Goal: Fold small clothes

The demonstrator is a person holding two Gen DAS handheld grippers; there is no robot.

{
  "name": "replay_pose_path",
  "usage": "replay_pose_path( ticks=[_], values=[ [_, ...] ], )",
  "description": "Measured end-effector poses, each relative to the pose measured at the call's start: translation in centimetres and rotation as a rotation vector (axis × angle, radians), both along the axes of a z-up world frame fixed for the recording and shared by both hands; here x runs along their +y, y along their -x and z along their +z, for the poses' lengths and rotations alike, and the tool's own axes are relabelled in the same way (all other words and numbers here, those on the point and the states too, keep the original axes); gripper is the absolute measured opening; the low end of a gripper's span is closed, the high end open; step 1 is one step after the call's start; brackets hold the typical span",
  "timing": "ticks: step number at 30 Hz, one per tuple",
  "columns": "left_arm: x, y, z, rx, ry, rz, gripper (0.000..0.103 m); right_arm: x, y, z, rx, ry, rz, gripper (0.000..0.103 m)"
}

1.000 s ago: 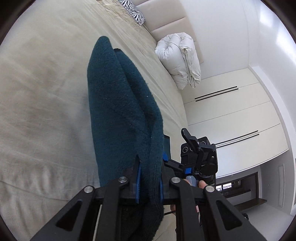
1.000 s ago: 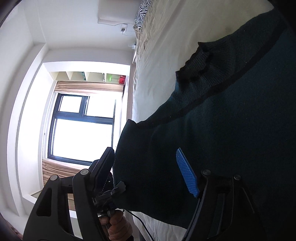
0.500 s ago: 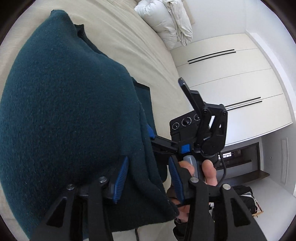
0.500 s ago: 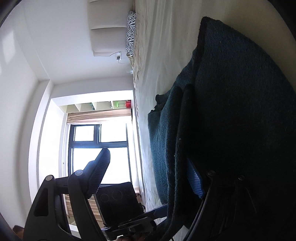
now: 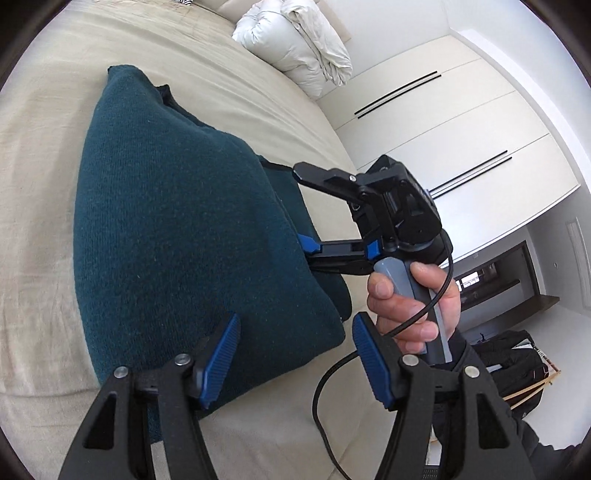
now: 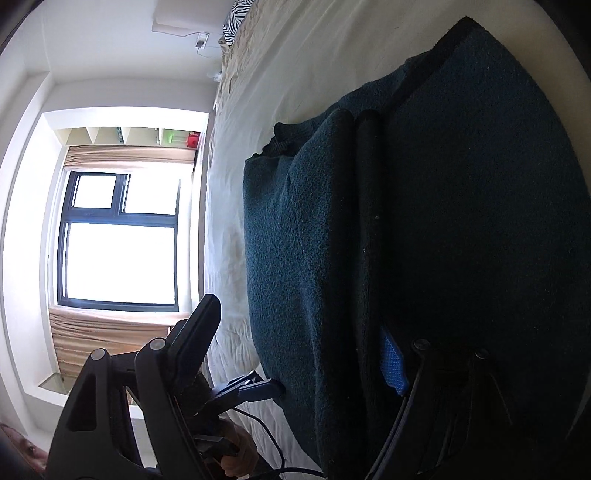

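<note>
A dark teal knitted garment (image 5: 177, 236) lies folded in layers on the beige bed (image 5: 44, 147); it also fills the right wrist view (image 6: 443, 221). My left gripper (image 5: 291, 354) is open and empty just above the garment's near edge. My right gripper (image 5: 299, 206) is open at the garment's right side; its lower finger with a blue pad (image 5: 308, 243) touches the folded edge and the upper finger stands free above. In the right wrist view, my right gripper (image 6: 306, 347) has one finger partly hidden among the cloth layers.
A white bundled duvet (image 5: 295, 40) lies at the far end of the bed. White wardrobe doors (image 5: 461, 140) stand to the right. A window (image 6: 118, 240) and a zebra-print pillow (image 6: 236, 14) show in the right wrist view.
My left gripper let go of the garment's edge and opened wide. The garment dropped from hanging upright to lying folded on the bed. My right gripper stayed open at its side.
</note>
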State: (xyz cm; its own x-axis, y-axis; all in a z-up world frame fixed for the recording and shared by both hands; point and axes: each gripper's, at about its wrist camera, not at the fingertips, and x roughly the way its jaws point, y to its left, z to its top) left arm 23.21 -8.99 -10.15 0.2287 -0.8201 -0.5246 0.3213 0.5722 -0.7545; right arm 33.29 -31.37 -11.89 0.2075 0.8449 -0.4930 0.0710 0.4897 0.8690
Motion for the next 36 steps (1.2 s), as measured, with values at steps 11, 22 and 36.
replay_pose_path(
  ticks=[11,22,36],
  values=[
    [2.0,0.2,0.0,-0.038,-0.036,0.053,0.065,2.3,-1.1,-0.5,-0.026,0.169,-0.016,0.018],
    [-0.1,-0.2,1.5,-0.067,-0.027,0.005,0.065,-1.9,0.6,3.6,-0.142,0.281,-0.066,0.012],
    [-3.2,-0.7,1.4,-0.069,-0.075,-0.047,0.065,-7.7,2.6,-0.6,-0.066,0.241,-0.131,0.012]
  ],
)
